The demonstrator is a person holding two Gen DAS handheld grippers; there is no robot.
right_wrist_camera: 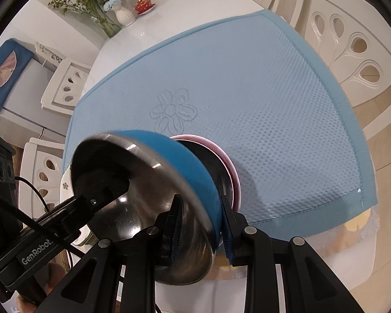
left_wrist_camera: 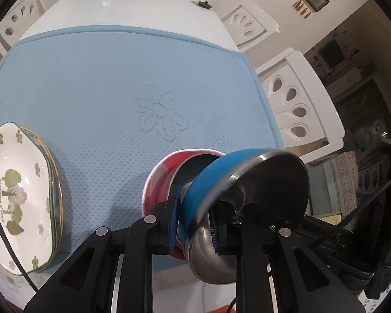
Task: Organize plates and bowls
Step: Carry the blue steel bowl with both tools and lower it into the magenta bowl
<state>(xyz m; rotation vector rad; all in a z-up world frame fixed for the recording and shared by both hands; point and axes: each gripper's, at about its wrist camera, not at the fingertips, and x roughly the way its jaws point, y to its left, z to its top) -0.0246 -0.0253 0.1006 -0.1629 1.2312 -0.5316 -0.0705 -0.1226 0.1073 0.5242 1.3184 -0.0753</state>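
A blue bowl (left_wrist_camera: 211,177) with a steel inside is held tilted between both grippers, low over the blue mat (left_wrist_camera: 117,91). My left gripper (left_wrist_camera: 195,219) is shut on its rim, one pad inside and one outside. My right gripper (right_wrist_camera: 202,224) is shut on the opposite wall of the blue bowl (right_wrist_camera: 174,156). Right behind it a red bowl (left_wrist_camera: 156,180) with a steel inside stands on the mat. The blue bowl overlaps its mouth, and whether they touch is hidden. In the right wrist view the red bowl's pink rim (right_wrist_camera: 234,172) shows past the blue bowl. The left gripper's finger (right_wrist_camera: 99,193) reaches into the bowl.
A stack of white plates (left_wrist_camera: 18,195) with green tree prints lies at the mat's left edge. White chairs (left_wrist_camera: 297,109) stand around the white table (left_wrist_camera: 133,7). At the far end are a vase of flowers (right_wrist_camera: 122,13), a red cup (right_wrist_camera: 143,5) and a black lid (left_wrist_camera: 203,4).
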